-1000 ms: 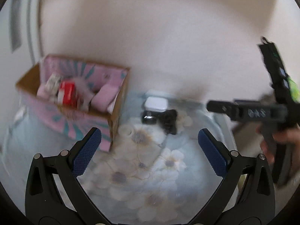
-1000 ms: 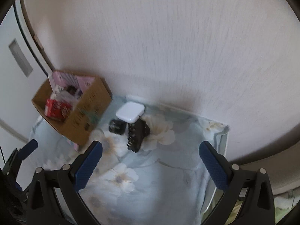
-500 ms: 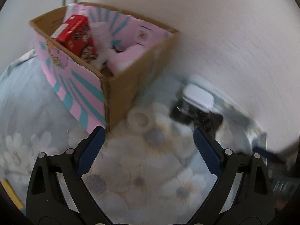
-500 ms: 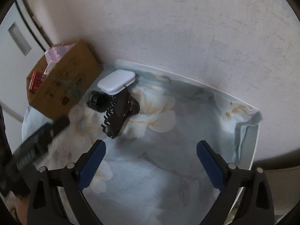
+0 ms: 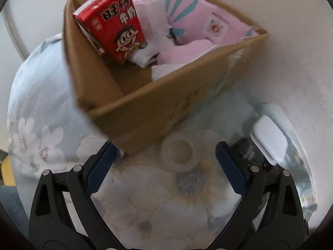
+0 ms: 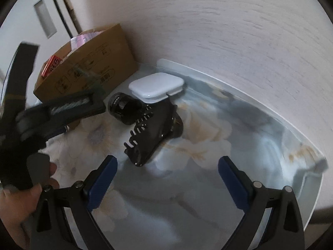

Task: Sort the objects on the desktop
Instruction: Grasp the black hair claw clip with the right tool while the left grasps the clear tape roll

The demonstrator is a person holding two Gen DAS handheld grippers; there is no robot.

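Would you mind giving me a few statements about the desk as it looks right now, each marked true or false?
1. The red carton is inside the cardboard box. True.
2. The roll of clear tape is held in the left gripper. False: its jaws stand wide open, and the roll lies on the floral cloth ahead of them.
3. The white case rests partly on top of the black hair claw. True.
4. The right gripper is closed on the hair claw. False: its jaws are open with nothing between them.
5. The small black cylinder lies inside the cardboard box. False: it lies on the cloth beside the hair claw.
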